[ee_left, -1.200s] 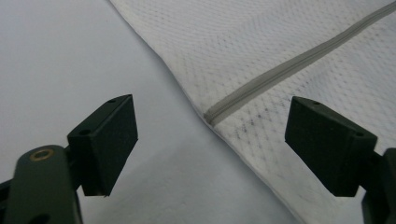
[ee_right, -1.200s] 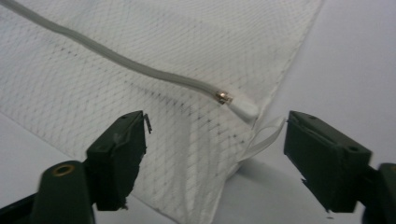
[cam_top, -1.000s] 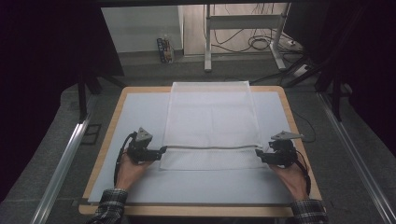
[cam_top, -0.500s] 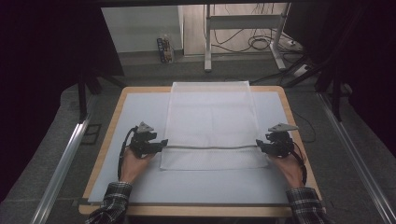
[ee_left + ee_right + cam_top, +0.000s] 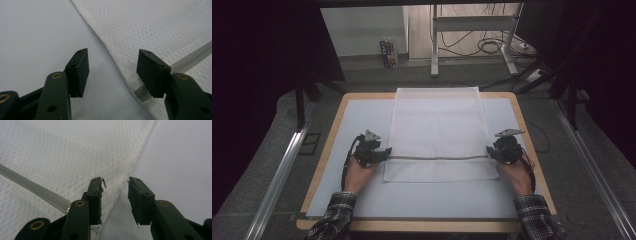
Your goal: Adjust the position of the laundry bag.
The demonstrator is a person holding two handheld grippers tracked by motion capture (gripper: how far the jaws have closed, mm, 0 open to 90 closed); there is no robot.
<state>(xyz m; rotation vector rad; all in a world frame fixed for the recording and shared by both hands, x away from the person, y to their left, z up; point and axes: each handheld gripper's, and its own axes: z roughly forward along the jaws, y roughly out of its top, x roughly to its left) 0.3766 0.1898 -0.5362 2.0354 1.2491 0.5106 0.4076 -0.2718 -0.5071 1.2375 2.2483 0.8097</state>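
Observation:
A white mesh cloth lies flat on the pale blue table top, with a grey stripe running across it near its front end. My left gripper sits at the stripe's left end. In the left gripper view, the left gripper stands wide open over the edge of the cloth, and the stripe ends by the right jaw. My right gripper sits at the stripe's right end. The right gripper is open astride the edge of the cloth, with the stripe to its left.
The table has a wooden rim. Metal rails run along the floor on both sides. Beyond the far edge stand desk legs, loose cables and a small carton. Bare table top lies on both sides of the cloth.
Both hands and their grippers have shifted a little farther from the person along the cloth's side edges. The cloth lies as before.

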